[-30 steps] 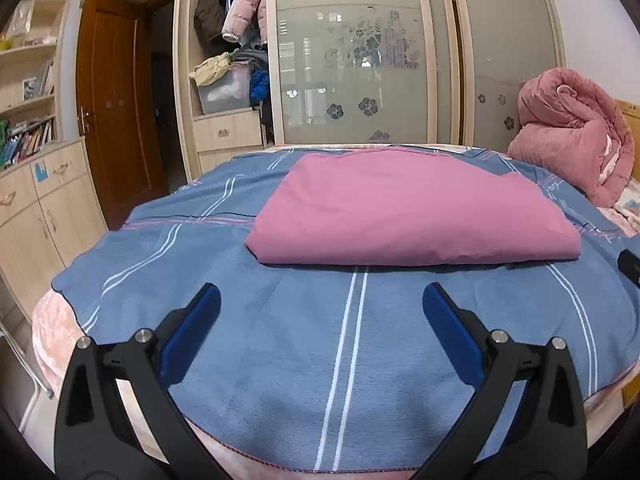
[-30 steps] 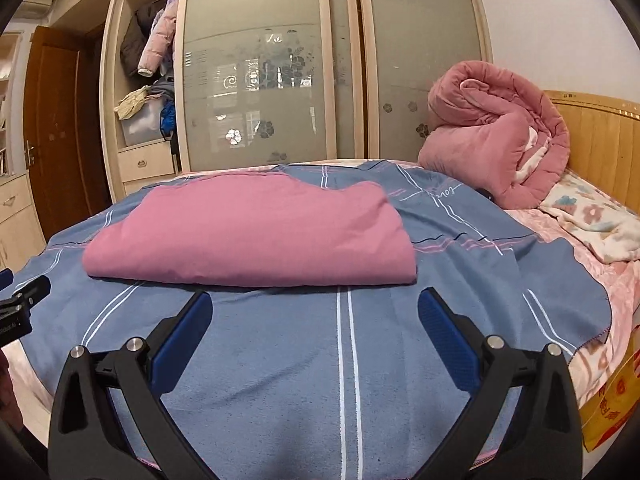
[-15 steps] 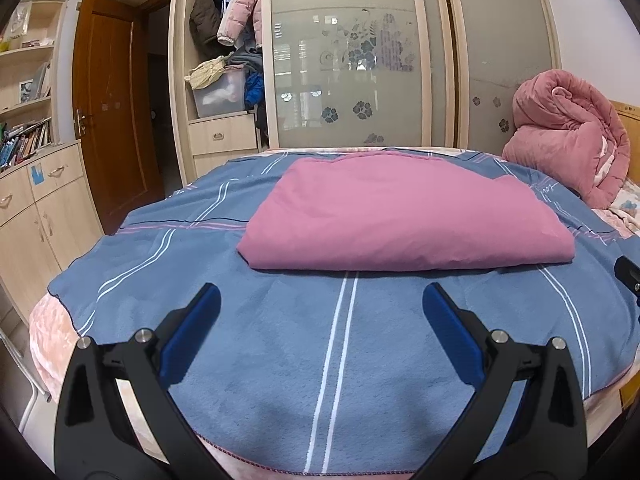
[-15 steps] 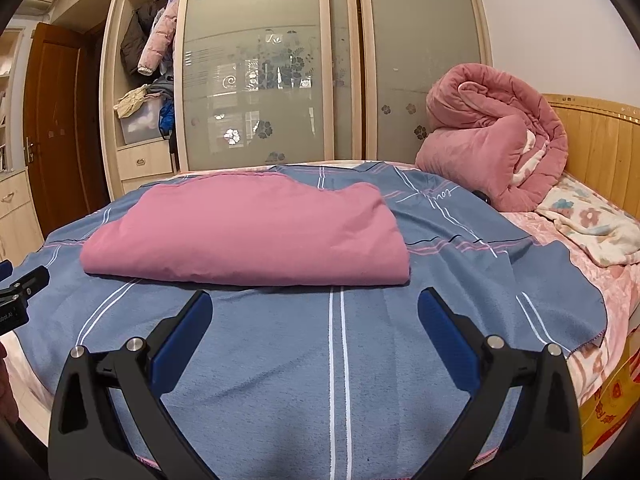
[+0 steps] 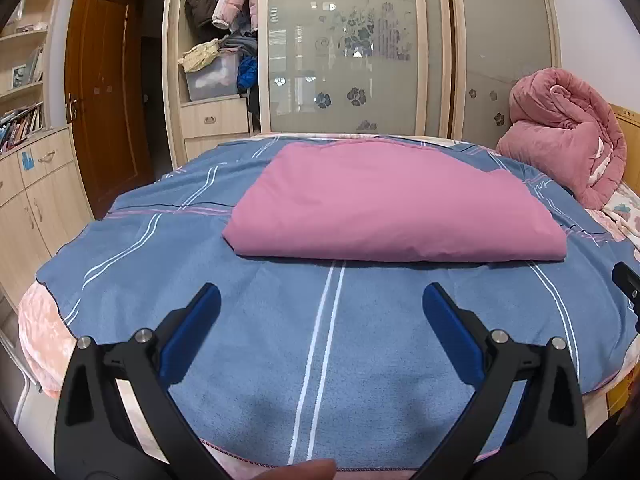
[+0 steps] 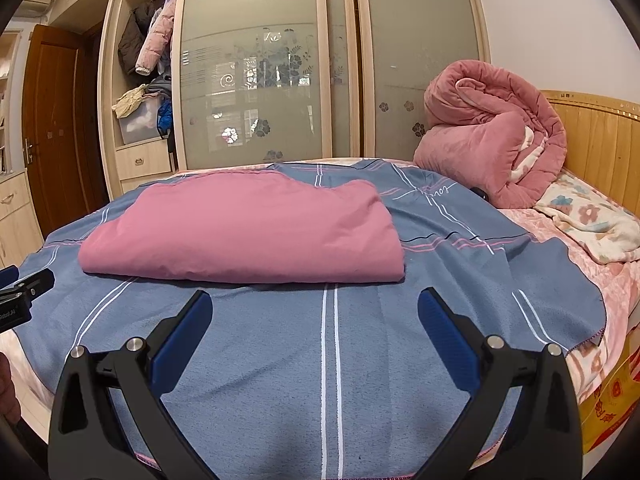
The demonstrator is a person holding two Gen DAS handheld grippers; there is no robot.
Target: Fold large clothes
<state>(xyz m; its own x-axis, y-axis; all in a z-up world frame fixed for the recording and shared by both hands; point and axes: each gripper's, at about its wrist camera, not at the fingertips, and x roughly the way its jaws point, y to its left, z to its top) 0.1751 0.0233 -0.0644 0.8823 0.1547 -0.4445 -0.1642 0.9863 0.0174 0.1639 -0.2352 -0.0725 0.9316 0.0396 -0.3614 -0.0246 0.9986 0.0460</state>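
A pink garment lies folded into a flat rectangle on the blue striped blanket on the bed; it also shows in the right wrist view. My left gripper is open and empty, held over the blanket's near edge, short of the garment. My right gripper is open and empty, also short of the garment. The left gripper's tip shows at the left edge of the right wrist view, and the right gripper's tip at the right edge of the left wrist view.
A rolled pink quilt sits at the bed's head by the wooden headboard, with a floral cloth beside it. A wardrobe with sliding glass doors stands behind the bed. Cabinets and a door are at the left.
Both grippers have drawn back a little from the bed, so the folded garment looks slightly farther. Jaws stay open; the garment has not moved.
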